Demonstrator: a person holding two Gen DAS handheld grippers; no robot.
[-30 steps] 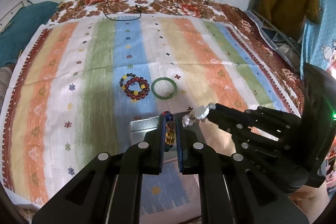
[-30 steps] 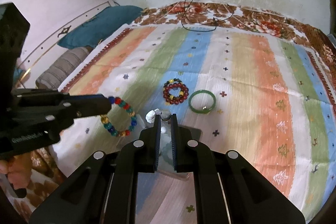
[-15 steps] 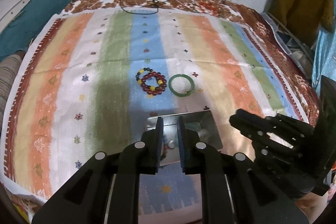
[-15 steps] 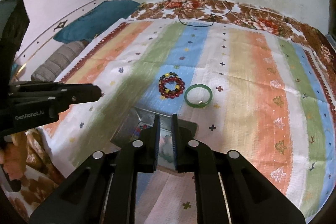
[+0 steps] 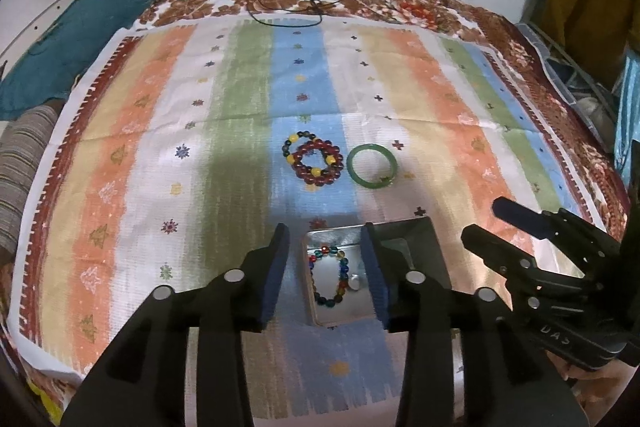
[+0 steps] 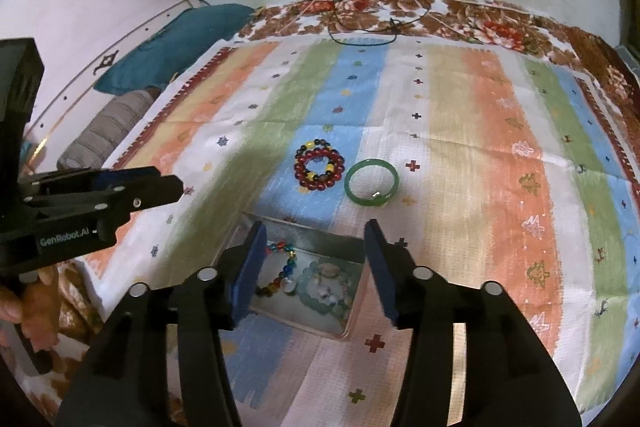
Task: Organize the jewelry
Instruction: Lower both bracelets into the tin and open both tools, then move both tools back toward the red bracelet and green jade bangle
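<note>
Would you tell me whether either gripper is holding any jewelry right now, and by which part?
Nothing is held. The left gripper and right gripper are both opening with bare pads above the tin; the multicolored bead bracelet lies inside.

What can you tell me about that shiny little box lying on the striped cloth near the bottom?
The box is a small, shallow, rectangular tin that looks like bare silvery metal, open at the top with no lid visible. It lies flat on the striped cloth, nearer the camera than the two bracelets still out on the cloth. Inside lie a multicoloured bead bracelet along one side, a small round pale piece, and some pale greenish and whitish jewelry, too blurred to tell apart. Both grippers hang above it, jaws opening; neither appears to touch it.
</note>
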